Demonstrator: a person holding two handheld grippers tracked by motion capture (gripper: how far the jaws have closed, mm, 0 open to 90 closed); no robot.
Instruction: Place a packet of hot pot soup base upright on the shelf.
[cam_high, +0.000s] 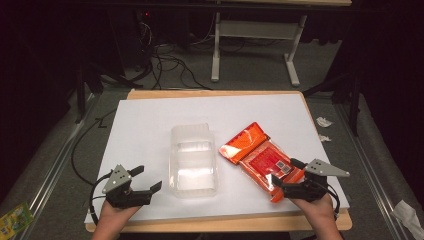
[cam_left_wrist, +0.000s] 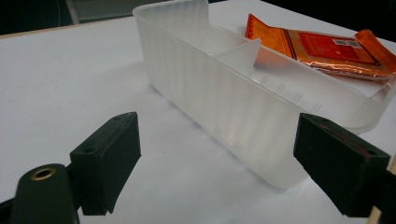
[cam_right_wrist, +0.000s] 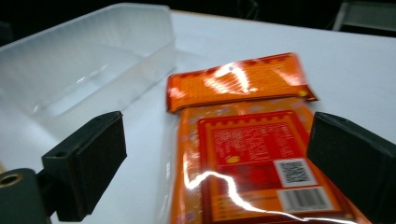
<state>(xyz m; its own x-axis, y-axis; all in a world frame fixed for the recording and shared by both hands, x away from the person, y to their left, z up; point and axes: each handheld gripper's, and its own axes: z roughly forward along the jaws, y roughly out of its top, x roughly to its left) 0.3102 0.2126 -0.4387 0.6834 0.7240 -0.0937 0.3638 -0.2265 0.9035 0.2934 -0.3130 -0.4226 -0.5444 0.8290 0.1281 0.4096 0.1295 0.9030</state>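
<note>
- Black jaws of my left gripper (cam_high: 148, 180) stand spread, empty, just beside the translucent frosted plastic tray (cam_high: 194, 159).
- My right gripper (cam_high: 283, 173) is spread too, its jaws flanking the near end of the glossy orange-red foil packet (cam_high: 260, 156).
- Both lie on the white tabletop (cam_high: 150, 120), packet right of tray.

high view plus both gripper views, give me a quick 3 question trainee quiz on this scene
1. True or false: the orange packet lies inside the clear plastic container.
2. Which hand-held gripper is nearest the orange packet?
A. left hand-held gripper
B. right hand-held gripper
C. both equally near
3. Fill in: in the left gripper view, a ____ splits the clear plastic container into compartments.

Key
1. False: it lies on the white table beside the container.
2. B: its open jaws sit either side of the packet's near end.
3. divider
</note>
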